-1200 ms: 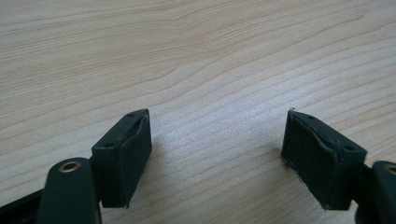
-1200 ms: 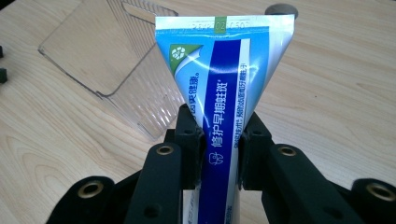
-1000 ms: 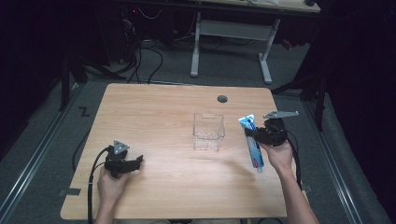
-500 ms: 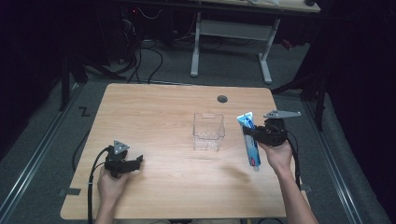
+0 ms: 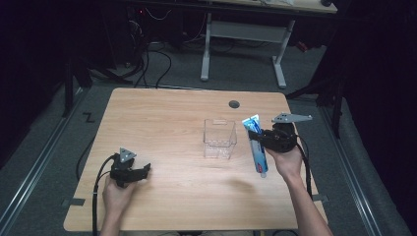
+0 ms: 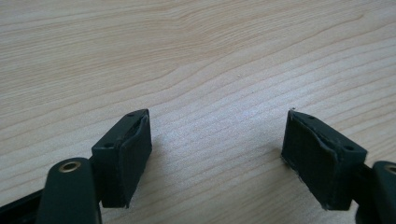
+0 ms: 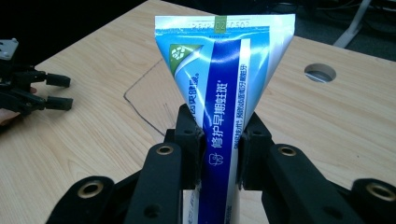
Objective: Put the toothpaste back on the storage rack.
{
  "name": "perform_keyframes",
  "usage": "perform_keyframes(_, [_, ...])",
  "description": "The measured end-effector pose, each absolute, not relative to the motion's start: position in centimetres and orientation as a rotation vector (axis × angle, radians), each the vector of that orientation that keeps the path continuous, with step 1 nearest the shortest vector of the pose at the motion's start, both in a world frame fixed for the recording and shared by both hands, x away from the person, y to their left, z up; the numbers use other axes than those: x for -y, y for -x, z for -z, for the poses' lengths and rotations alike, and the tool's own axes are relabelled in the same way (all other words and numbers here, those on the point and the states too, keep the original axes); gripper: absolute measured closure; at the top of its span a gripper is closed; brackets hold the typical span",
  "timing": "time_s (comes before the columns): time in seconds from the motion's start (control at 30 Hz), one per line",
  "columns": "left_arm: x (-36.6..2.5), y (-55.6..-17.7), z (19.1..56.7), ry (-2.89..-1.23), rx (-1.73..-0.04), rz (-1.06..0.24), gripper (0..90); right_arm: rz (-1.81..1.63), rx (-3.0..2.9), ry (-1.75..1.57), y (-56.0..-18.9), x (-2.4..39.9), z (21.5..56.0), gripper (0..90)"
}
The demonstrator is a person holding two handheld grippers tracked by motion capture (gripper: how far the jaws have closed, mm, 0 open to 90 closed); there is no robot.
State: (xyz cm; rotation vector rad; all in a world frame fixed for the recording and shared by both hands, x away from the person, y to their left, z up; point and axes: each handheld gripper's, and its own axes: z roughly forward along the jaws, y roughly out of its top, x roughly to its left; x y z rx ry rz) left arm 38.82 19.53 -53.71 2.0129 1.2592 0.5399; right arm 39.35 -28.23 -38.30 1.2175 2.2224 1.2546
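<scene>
Now right hand-held gripper (image 7: pixel 218 140) clamped on toothpaste tube (image 7: pixel 224 88); left hand-held gripper (image 6: pixel 217 156) spread wide over table (image 6: pixel 196 56), holding nothing.

You are working with two grippers: the left gripper (image 5: pixel 146 170) and the right gripper (image 5: pixel 252 132), one in each of your two hands. You are looking at one toothpaste tube (image 5: pixel 257 147), blue and white, and one clear plastic box (image 5: pixel 220 138). One wooden table (image 5: pixel 162 123) is carrying them, with one round cable hole (image 5: pixel 234 104) in its top. Beyond it, one white-legged desk (image 5: pixel 246 34) is standing.
</scene>
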Motion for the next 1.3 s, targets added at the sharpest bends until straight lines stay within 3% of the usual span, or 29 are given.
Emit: perform_keyframes(1.3, [-19.5, -38.8, 53.7, -2.013, -1.258, -0.540, 24.2, -1.402, -2.210, -1.082, -41.6, 23.4, 34.5, 73.9])
